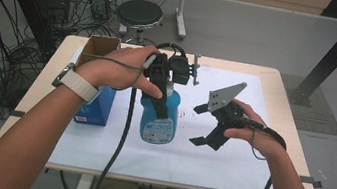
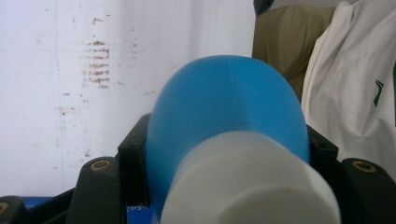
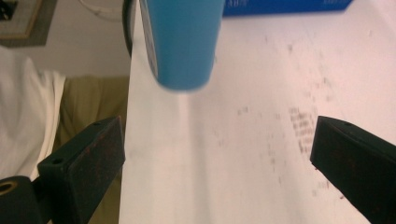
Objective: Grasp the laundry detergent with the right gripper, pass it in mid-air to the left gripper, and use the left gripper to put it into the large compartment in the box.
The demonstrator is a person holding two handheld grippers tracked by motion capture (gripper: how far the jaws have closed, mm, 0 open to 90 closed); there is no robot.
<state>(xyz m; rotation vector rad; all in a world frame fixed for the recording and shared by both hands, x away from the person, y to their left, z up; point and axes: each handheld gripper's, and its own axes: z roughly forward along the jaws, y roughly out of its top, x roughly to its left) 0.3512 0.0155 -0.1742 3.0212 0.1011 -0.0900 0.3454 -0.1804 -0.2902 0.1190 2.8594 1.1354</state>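
The left gripper has its fingers clamped on the neck of the blue bottle at table centre, while the right gripper, fingers wide and empty at its three o'clock, looks ready to approach again.

Table: light wood top, centre of the high view, pale legs below.
White sheet: spread flat over most of the tabletop, speckled with faint brown marks.
Blue box: on the sheet, left of centre.
Cardboard box: open-topped, upper left of the tabletop, just behind the blue box.
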